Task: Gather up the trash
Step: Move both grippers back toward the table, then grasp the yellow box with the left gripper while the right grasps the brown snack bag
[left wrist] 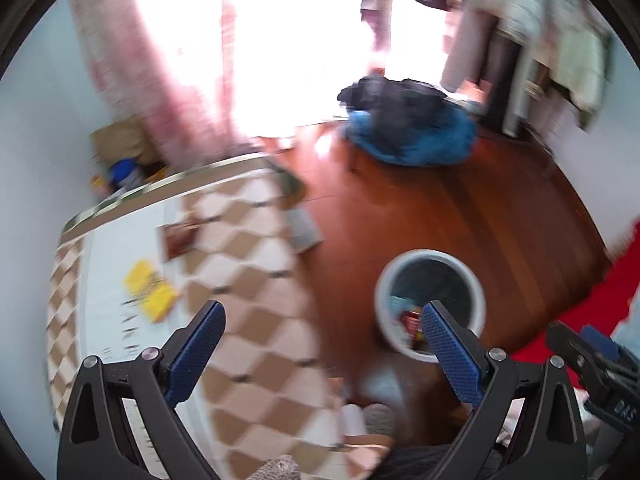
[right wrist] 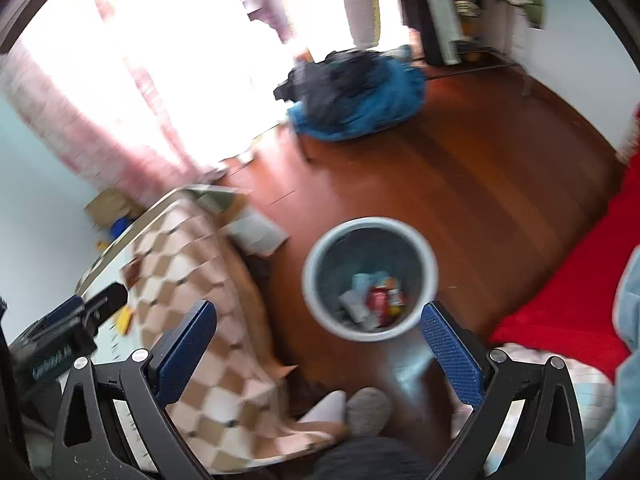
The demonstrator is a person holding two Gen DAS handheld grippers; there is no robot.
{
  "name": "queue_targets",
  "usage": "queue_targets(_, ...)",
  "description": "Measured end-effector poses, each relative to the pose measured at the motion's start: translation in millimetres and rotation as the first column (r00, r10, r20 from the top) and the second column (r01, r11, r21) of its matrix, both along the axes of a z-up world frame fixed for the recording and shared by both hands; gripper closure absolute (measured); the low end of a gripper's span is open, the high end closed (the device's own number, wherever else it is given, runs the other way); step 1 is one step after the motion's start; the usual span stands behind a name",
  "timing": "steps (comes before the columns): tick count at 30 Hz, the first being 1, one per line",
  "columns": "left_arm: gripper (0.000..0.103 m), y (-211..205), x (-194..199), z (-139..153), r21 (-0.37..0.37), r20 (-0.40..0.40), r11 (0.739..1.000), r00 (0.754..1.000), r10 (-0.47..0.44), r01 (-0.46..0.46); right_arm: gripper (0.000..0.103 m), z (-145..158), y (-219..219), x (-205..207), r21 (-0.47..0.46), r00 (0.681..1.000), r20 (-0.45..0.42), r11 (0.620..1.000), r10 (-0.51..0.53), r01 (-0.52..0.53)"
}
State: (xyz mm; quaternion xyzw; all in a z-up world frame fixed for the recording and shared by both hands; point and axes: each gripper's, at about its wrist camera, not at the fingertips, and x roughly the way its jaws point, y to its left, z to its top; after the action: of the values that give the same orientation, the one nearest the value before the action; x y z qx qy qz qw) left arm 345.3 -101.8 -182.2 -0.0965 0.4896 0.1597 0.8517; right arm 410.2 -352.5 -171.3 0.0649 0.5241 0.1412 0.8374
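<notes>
Two claws, both spread wide and empty: left claw [left wrist: 322,322], right claw [right wrist: 316,320]. My bin [right wrist: 370,278] on the wood floor [right wrist: 480,184] already holds several wrappers. Left on the checkered counter [left wrist: 248,264]: yellow packet [left wrist: 150,290], brown wrapper [left wrist: 180,236]. Blue bag [right wrist: 360,96] sits well apart; nothing blocks.

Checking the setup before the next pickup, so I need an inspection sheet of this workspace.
Surface: table under a checkered cloth; wooden floor.
Job's things: yellow wrapper and dark packet on the table; trash bin on the floor, wrappers inside.
Clutter: blue and black bundle on the floor.
Grippers: left gripper and right gripper open, both empty.
Cables: nothing seen.
Surroundings: pink curtain, bright window, red fabric.
</notes>
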Motion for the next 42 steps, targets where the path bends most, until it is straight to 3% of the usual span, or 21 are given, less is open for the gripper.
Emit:
queue_targets(3,0.003,71.7,-13.0,-19.9,-0.006,-0.061,0.990,0.988,0.142,-0.143,0.000,-15.7,51.3,-6.4,-0.006,0.997,-0.028,0.997,0.074,-0.074)
queue_targets(6,0.003,140.7,-23.7,-54.5,-0.016,-0.150,0.961,0.951,0.271,-0.277,0.000,-44.2,110.7,-8.0,-0.007,0.986,-0.078,0.989,0.144,-0.145)
queue_targets(9,0.003,199.4,-28.0,-96.6,-0.065,-0.247,0.918,0.898,0.364,-0.390,0.000,-79.6,169.2,-0.9,-0.020,0.966,-0.148,0.976,0.211,-0.216)
queue_targets(15,0.004,254.0,-13.6,-164.3,-0.187,-0.378,0.833,0.821,0.428,-0.520,0.000,-127.1,248.6,21.7,-0.084,0.939,-0.215,0.953,0.269,-0.292)
queue_targets(18,0.004,263.5,-5.6,-182.3,-0.219,-0.405,0.805,0.802,0.439,-0.552,0.000,-136.6,270.1,35.4,-0.107,0.935,-0.223,0.947,0.274,-0.303)
queue_targets(19,0.011,264.6,-4.5,-185.4,-0.220,-0.399,0.801,0.800,0.447,-0.557,0.000,-138.7,274.9,38.9,-0.108,0.935,-0.223,0.946,0.276,-0.306)
queue_targets(20,0.025,265.0,-4.1,-188.0,-0.200,-0.394,0.801,0.795,0.461,-0.564,0.000,-140.2,279.2,43.1,-0.111,0.936,-0.220,0.946,0.276,-0.306)
queue_targets(21,0.026,263.9,-4.3,-189.2,-0.178,-0.392,0.805,0.791,0.470,-0.566,0.000,-141.1,282.9,47.0,-0.112,0.936,-0.217,0.946,0.276,-0.304)
queue_targets(23,0.043,258.0,-5.5,-185.9,-0.137,-0.353,0.828,0.808,0.472,-0.543,0.000,-142.1,287.7,53.1,-0.105,0.935,-0.218,0.946,0.279,-0.307)
queue_targets(27,0.043,257.9,-22.4,-185.4,-0.112,-0.340,0.850,0.824,0.453,-0.514,0.000,-146.0,302.6,61.4,-0.060,0.925,-0.230,0.944,0.303,-0.325)
queue_targets(29,0.043,268.1,-40.7,-182.2,-0.057,-0.324,0.864,0.827,0.458,-0.501,0.000,-146.7,317.3,65.5,-0.012,0.915,-0.234,0.940,0.328,-0.340)
queue_targets(34,0.043,308.0,-83.4,-174.4,0.041,-0.303,0.863,0.817,0.491,-0.503,0.001,-150.9,362.5,74.5,0.092,0.896,-0.243,0.929,0.371,-0.359)
queue_targets(40,0.043,333.5,-103.4,-173.2,0.076,-0.299,0.864,0.816,0.495,-0.497,0.013,-161.8,423.1,80.0,0.102,0.874,-0.257,0.911,0.413,-0.401)
queue_targets(42,0.043,327.8,-97.1,-167.1,0.079,-0.292,0.867,0.820,0.492,-0.492,0.028,-169.2,436.6,80.9,0.091,0.868,-0.279,0.911,0.410,-0.401)
